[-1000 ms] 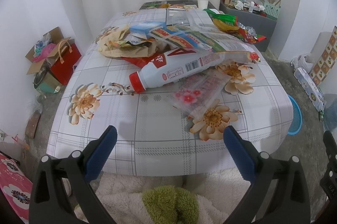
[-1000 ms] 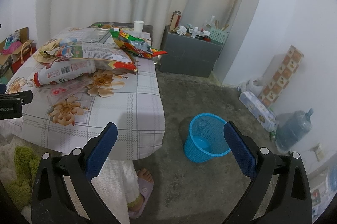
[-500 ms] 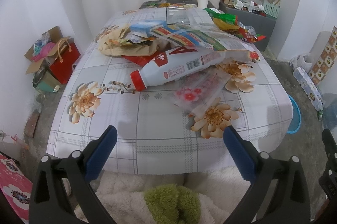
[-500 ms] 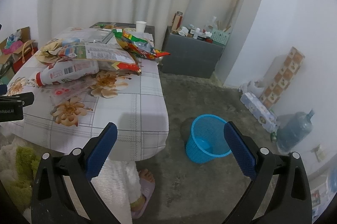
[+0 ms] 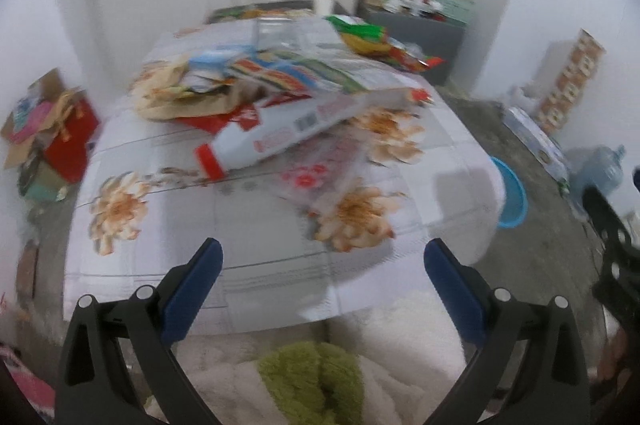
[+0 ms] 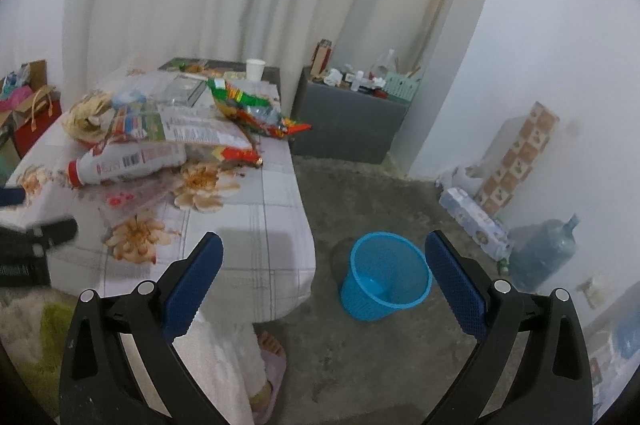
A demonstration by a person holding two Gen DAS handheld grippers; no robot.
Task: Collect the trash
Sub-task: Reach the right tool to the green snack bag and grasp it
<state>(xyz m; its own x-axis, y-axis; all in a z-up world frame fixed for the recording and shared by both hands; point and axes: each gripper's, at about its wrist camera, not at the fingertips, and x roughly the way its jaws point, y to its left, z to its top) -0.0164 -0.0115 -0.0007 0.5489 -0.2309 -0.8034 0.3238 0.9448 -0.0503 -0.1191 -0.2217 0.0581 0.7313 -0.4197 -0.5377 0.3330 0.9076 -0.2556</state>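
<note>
A pile of trash lies on the flowered table [image 5: 248, 237]: a white bottle with a red cap [image 5: 280, 137] on its side, a clear red-printed wrapper [image 5: 320, 177], flat printed packets [image 5: 296, 73], crumpled brown paper [image 5: 180, 97] and a green-orange snack bag [image 5: 368, 37]. The bottle [image 6: 124, 161] and snack bag [image 6: 248, 105] also show in the right wrist view. A blue mesh bin [image 6: 384, 275] stands on the floor right of the table. My left gripper [image 5: 322, 269] is open and empty before the table's near edge. My right gripper [image 6: 322, 269] is open and empty, above the floor beside the bin.
A grey cabinet [image 6: 348, 129] with clutter stands behind the table, a paper cup [image 6: 255, 69] at the table's far end. A water jug [image 6: 540, 249] and boxes [image 6: 472, 217] line the right wall. Red bags and cartons [image 5: 60, 129] sit left. The person's foot [image 6: 268, 353] is below.
Both views have shifted a little and the left view is blurred by motion. The right view has turned, so the bin sits nearer the middle. Both grippers stay open.
</note>
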